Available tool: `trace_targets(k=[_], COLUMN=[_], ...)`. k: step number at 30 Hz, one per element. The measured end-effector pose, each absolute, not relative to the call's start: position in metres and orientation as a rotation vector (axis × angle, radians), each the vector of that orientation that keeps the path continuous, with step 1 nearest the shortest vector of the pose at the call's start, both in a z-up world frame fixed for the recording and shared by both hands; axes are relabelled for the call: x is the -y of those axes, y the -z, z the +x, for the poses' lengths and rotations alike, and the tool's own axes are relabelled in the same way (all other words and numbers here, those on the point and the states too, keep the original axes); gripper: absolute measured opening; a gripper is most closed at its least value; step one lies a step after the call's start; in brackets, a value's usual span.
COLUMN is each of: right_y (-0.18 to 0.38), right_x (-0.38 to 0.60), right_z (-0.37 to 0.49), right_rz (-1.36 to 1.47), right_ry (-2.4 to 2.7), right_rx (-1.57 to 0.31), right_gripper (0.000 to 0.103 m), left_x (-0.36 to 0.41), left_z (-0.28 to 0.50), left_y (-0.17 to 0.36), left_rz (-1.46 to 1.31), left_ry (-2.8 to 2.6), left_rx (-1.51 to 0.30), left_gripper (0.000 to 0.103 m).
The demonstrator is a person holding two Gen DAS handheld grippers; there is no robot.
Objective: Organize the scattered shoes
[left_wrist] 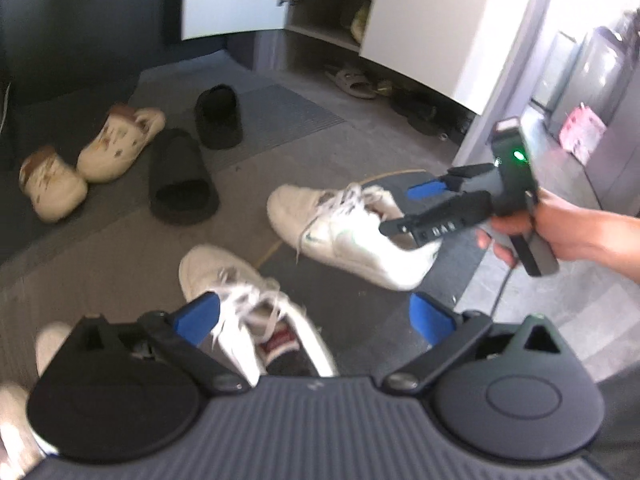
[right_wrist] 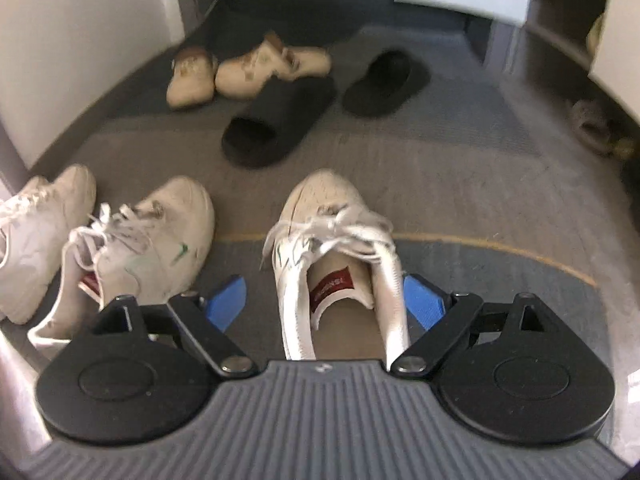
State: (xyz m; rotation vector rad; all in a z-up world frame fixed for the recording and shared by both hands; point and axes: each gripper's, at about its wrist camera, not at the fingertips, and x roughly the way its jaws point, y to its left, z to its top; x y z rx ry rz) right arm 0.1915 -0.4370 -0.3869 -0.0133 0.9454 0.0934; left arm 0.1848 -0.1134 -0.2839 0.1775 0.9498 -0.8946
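Note:
In the left wrist view my left gripper [left_wrist: 314, 316] is wide open above a white laced sneaker [left_wrist: 244, 280] on the floor; its blue pads [left_wrist: 198, 314] do not press on the shoe. A second white sneaker [left_wrist: 348, 232] lies further right, with my right gripper [left_wrist: 404, 210], held by a hand [left_wrist: 568, 232], hovering at its heel. The right wrist view shows the right gripper [right_wrist: 326, 300] open astride that sneaker [right_wrist: 328, 232]; the heel sits between the pads [right_wrist: 424, 300] with a gap on the left side. Neither shoe is gripped.
Two cream clogs [right_wrist: 240, 68] and two black slides [right_wrist: 280, 120] lie scattered further off. More white sneakers [right_wrist: 36, 232] sit at the left by a wall. An open shoe cabinet [left_wrist: 328, 12] with white doors stands behind, sandals [left_wrist: 352, 80] beneath it. A dark mat [right_wrist: 500, 272] covers the floor.

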Motion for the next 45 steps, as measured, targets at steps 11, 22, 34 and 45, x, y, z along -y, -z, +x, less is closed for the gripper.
trace_targets(k=[11, 22, 34, 45], right_y=[0.436, 0.443, 0.386, 0.28], right_x=[0.437, 0.427, 0.429, 0.327], right_z=[0.236, 0.243, 0.239, 0.282], right_rz=[-0.051, 0.019, 0.222, 0.235], right_ry=[-0.092, -0.025, 0.086, -0.063], right_rx=[-1.134, -1.199, -1.178, -1.158], right_gripper=[0.099, 0.082, 0.078, 0.074], left_x=[0.068, 0.051, 0.026, -0.028], left_z=[0.206, 0.201, 0.208, 0.232], left_y=[0.315, 0.321, 0.314, 0.284], left_rz=[0.055, 0.087, 0.051, -0.087], left_ry=[0.824, 0.785, 0.711, 0.559], left_rx=[-1.074, -1.064, -0.98, -0.849], left_gripper=[0.102, 0.102, 0.102, 0.102])
